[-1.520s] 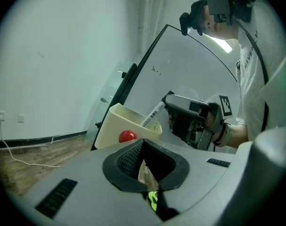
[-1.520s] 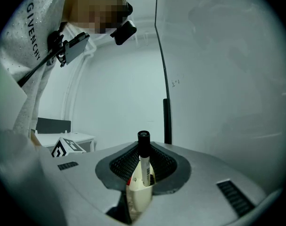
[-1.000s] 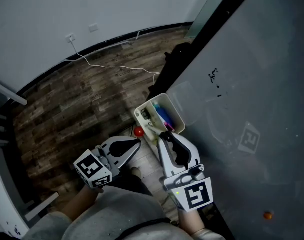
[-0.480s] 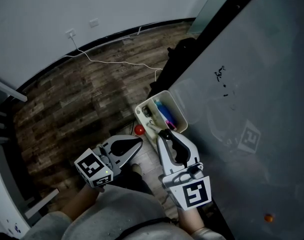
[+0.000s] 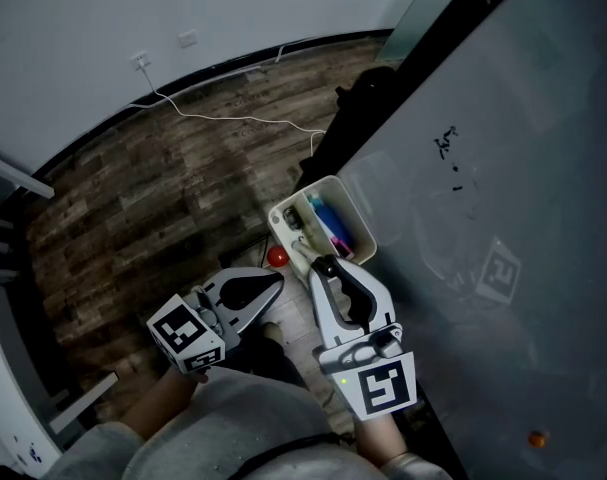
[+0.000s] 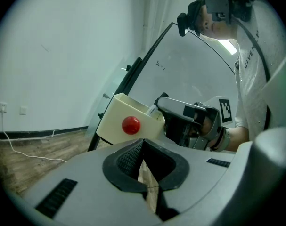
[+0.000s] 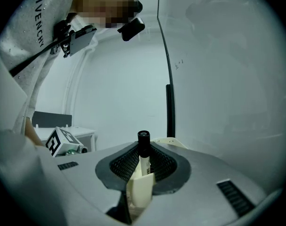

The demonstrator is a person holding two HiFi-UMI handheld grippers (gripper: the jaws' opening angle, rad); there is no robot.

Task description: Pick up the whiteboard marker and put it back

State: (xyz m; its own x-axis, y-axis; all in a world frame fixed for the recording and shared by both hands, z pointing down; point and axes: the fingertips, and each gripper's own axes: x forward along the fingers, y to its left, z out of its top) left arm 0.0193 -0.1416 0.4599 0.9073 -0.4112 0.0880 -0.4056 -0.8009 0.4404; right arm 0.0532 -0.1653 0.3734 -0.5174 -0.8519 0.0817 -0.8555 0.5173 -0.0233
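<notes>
Whiteboard marker [image 7: 143, 142] sits upright between the pads of my R gripper [image 7: 143, 166], which is clamped on it. Black cap end pokes up past the jaws. The lower barrel is buried in the grip, and the print on the white barrel is too small to read. A cream piece shows low between the jaws; can't tell what it is. From the head view the marker is almost fully covered by the gripper body, w/ the tips right at the near edge of the cream bin [image 5: 355, 218] hung on the whiteboard [image 5: 503, 168].

L gripper [image 6: 145, 159] has its jaw tips together, nothing in them; it's lower and to the left, apart from the bin.

Readable text: "GIVENCH" on my shirt, rest cut off at the frame edge. Small dark scribbles [image 5: 448, 143] on the board are not legible.

Bin holds blue and pink items [image 5: 328, 230], prob. more pens, can't confirm. Red round knob [image 6: 131, 125] on the bin's outer face. White cable [image 5: 233, 118] runs over the wood floor [image 5: 163, 198] to a wall socket [image 5: 140, 61].
</notes>
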